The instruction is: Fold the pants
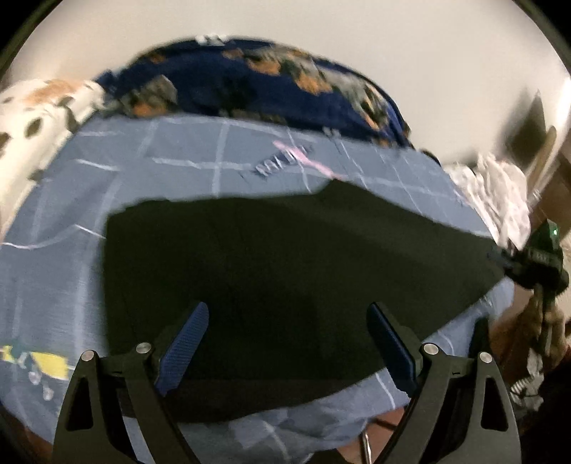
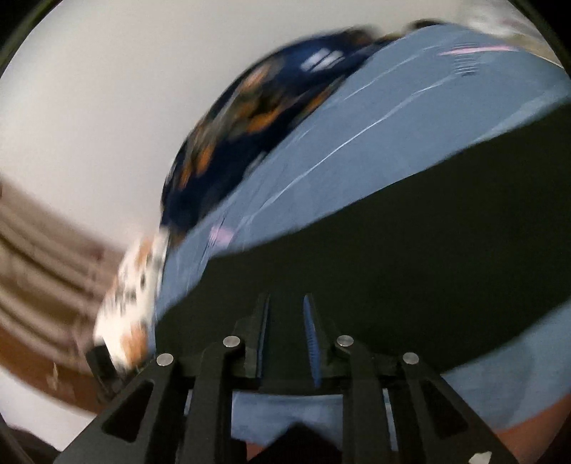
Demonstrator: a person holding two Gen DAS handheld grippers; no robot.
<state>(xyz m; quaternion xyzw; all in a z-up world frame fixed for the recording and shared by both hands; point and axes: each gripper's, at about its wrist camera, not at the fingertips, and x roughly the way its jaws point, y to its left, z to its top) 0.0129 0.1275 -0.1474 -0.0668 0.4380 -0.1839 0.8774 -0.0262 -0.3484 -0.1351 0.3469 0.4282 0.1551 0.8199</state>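
Observation:
Black pants (image 1: 285, 271) lie flat on a blue checked bedsheet (image 1: 178, 157). My left gripper (image 1: 287, 321) is open, its blue pads spread wide just above the near edge of the pants, holding nothing. In the right wrist view the pants (image 2: 392, 257) fill the lower right. My right gripper (image 2: 287, 303) has its jaws nearly together, with a narrow gap, over the pants' edge; whether cloth is pinched I cannot tell. The right gripper also shows at the far right of the left wrist view (image 1: 535, 260).
A dark blue floral blanket (image 1: 257, 82) lies bunched at the far side of the bed. A white patterned pillow (image 1: 39, 117) sits at the left. White crumpled cloth (image 1: 499, 200) lies at the right. A plain wall (image 1: 321, 21) is behind. The bed's near edge is close to me.

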